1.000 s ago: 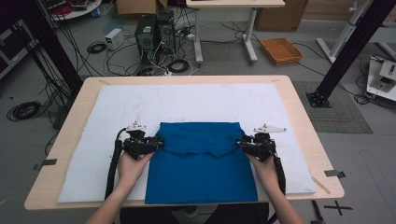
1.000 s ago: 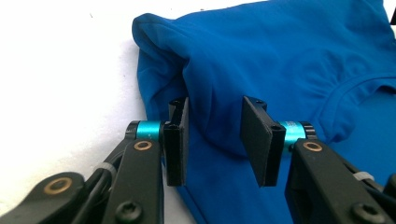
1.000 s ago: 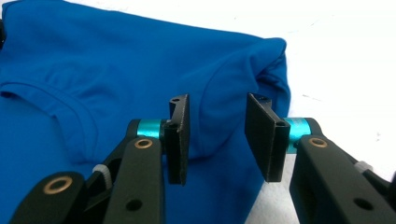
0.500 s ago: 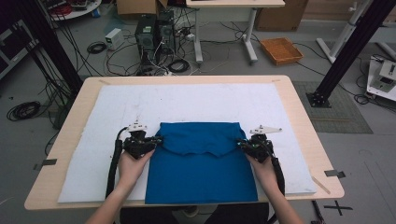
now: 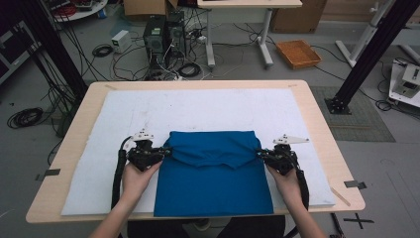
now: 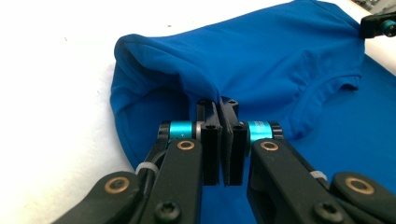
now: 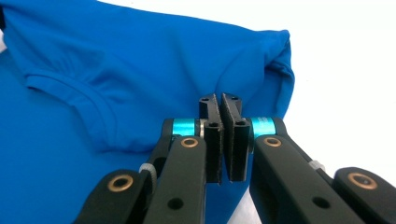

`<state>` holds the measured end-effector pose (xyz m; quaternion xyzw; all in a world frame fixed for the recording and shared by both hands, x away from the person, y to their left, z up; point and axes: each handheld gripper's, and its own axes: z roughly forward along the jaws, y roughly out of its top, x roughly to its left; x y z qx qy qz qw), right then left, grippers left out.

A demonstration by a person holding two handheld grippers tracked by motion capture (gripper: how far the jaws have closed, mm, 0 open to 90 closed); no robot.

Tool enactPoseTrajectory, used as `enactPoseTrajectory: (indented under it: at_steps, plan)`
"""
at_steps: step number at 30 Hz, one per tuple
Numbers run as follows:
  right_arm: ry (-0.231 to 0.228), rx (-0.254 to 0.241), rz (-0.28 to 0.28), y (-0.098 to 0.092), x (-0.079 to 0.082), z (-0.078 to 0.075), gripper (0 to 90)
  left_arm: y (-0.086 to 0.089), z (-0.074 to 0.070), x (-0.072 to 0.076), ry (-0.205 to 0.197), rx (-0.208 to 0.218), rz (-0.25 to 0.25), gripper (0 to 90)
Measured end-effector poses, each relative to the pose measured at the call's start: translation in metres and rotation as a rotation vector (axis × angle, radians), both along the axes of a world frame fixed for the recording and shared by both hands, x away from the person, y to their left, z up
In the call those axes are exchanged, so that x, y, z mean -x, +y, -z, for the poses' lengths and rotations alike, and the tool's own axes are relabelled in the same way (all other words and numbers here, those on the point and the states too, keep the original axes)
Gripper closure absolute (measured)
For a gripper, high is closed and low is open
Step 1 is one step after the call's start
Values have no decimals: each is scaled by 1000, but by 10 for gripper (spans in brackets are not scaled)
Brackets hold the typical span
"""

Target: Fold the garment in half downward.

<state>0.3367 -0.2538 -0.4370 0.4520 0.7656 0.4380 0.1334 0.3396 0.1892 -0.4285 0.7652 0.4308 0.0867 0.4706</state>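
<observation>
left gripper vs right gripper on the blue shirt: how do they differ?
The left gripper bites the blue shirt at its left folded edge; the right gripper bites the right edge. The left points toward the right one, which points back at it. The right carries a longer grey plate. Both have just closed their jaws on cloth at the same height, resting on the white mat.

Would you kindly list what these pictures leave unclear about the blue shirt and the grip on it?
- Shirt hem: high view, near edge hangs past the table front.
- Cloth between the pads: left hand-held gripper view, shut jaws hide it; same for the right hand-held gripper.
- Layers under the folded top: covered by cloth.
</observation>
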Motion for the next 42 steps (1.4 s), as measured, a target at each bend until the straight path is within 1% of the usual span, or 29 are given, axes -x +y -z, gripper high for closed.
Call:
enactPoseTrajectory:
  at_steps: [4, 9, 14, 17, 21, 25, 29, 32, 33, 34, 37, 42]
  plan:
    - [-7, -10, -15, -1, 10, -9, 879, 4, -7, 8, 9, 22, 25, 875]
    - [-7, -7, -46, 0, 27, -16, 879, 5, -13, 21, 21, 38, 56, 875]
    - [-2, -19, -59, -2, 44, -22, 879, 8, -17, 40, 53, 72, 94, 875]
    - [1, -32, -73, -5, 55, -26, 880, 10, -21, 52, 69, 83, 113, 875]
    - [2, -34, -91, -7, 70, -28, 880, 12, -23, 67, 88, 91, 138, 875]
    - [-2, -43, -101, -7, 85, -29, 880, 13, -24, 81, 91, 93, 157, 875]
    - [-25, -27, -108, -7, 101, -30, 880, 13, -25, 91, 73, 79, 171, 875]
    - [-34, -26, -114, -8, 111, -29, 880, 14, -24, 99, 66, 71, 180, 875]
    - [-35, -25, -114, -8, 114, -29, 880, 14, -24, 99, 66, 71, 180, 875]
    - [-35, -27, -114, -8, 117, -29, 880, 13, -23, 103, 67, 67, 185, 875]
    - [-36, -29, -117, -10, 124, -28, 880, 13, -21, 110, 72, 66, 193, 875]
    - [-31, -19, -127, -11, 135, -24, 880, 11, -16, 121, 87, 35, 207, 875]
